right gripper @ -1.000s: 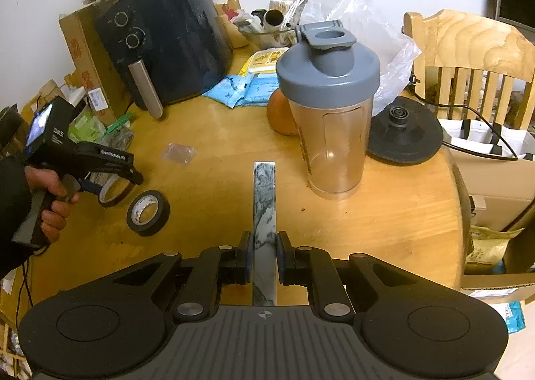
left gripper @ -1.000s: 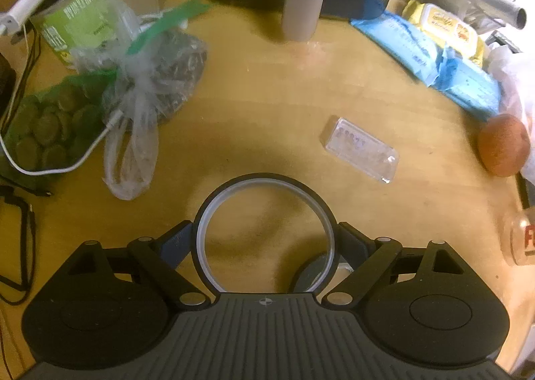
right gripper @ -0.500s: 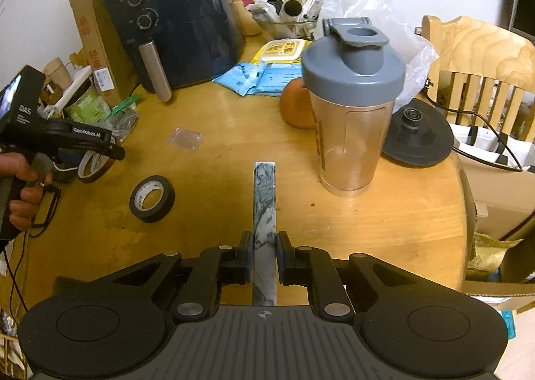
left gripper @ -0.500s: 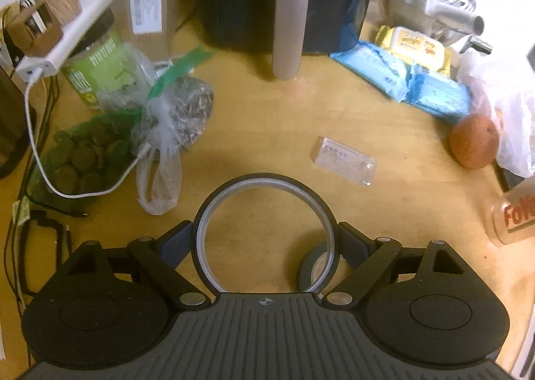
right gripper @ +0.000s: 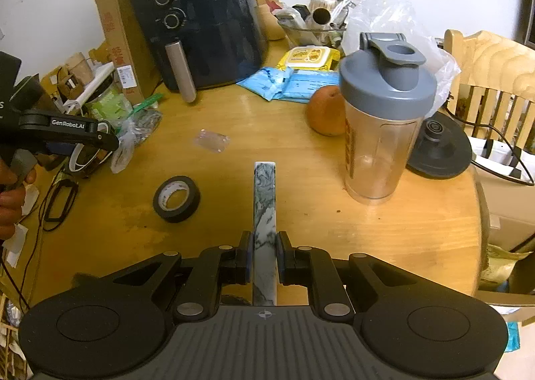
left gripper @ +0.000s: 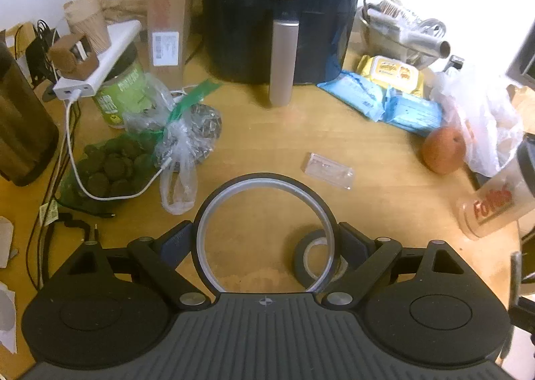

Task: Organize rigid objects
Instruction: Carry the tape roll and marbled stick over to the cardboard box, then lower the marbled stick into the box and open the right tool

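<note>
Left gripper: fingers standing wide and clamping a large ring of tape by its outer rim, the ring hanging above the table with the wood showing through its hole. In the right wrist view the same gripper is sitting at the far left, a hand gripping its handle.

Right gripper: fingers standing narrow and pinching a flat marbled bar, which is pointing straight away from the camera over the table.

Small black tape roll: lying flat on the wood, left of the bar and apart from it; in the left wrist view it is showing partly through the held ring.

Clear plastic piece: lying flat near the table's middle, apart from everything else.

Shaker bottle: standing upright to the right of the bar, grey lid on.

Orange fruit: sitting just left of the bottle, behind it.

Air fryer: standing at the far edge, a cardboard box beside it on the left.

Blue packets: lying right of the fryer.

Plastic bags: bunching at the left, near a green jar.
</note>
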A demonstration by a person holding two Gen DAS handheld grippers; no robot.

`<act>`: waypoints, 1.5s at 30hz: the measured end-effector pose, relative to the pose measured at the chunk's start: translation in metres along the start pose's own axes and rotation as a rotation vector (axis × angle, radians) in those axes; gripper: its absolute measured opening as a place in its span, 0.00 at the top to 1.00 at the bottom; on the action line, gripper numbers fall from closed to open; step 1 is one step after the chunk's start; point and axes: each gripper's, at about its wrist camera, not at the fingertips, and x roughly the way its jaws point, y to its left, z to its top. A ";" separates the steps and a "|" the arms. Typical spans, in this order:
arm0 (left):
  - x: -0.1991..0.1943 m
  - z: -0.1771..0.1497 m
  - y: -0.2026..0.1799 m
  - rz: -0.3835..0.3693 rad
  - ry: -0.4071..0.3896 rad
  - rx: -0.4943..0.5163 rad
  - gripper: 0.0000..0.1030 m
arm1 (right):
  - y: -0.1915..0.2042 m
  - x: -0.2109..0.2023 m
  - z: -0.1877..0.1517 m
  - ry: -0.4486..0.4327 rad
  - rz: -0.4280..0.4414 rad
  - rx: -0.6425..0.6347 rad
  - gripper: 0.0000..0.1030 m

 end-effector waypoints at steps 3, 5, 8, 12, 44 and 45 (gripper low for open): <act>-0.012 -0.006 0.001 -0.005 -0.017 0.005 0.11 | 0.005 -0.003 -0.001 -0.003 0.010 -0.004 0.84; -0.021 -0.011 0.000 -0.011 -0.027 0.011 0.11 | 0.008 -0.005 -0.002 -0.004 0.015 -0.009 0.84; -0.030 -0.019 0.000 -0.023 -0.030 0.016 0.11 | 0.012 -0.007 -0.004 -0.006 0.023 -0.016 0.84; -0.044 -0.031 0.000 -0.036 -0.045 0.031 0.11 | 0.016 -0.011 -0.007 -0.005 0.031 -0.022 0.84; -0.068 -0.143 -0.030 -0.200 0.143 0.153 0.11 | 0.067 -0.012 -0.050 0.194 0.106 -0.133 0.84; -0.067 -0.145 -0.031 -0.200 0.153 0.158 0.11 | 0.068 -0.010 -0.051 0.209 0.109 -0.143 0.84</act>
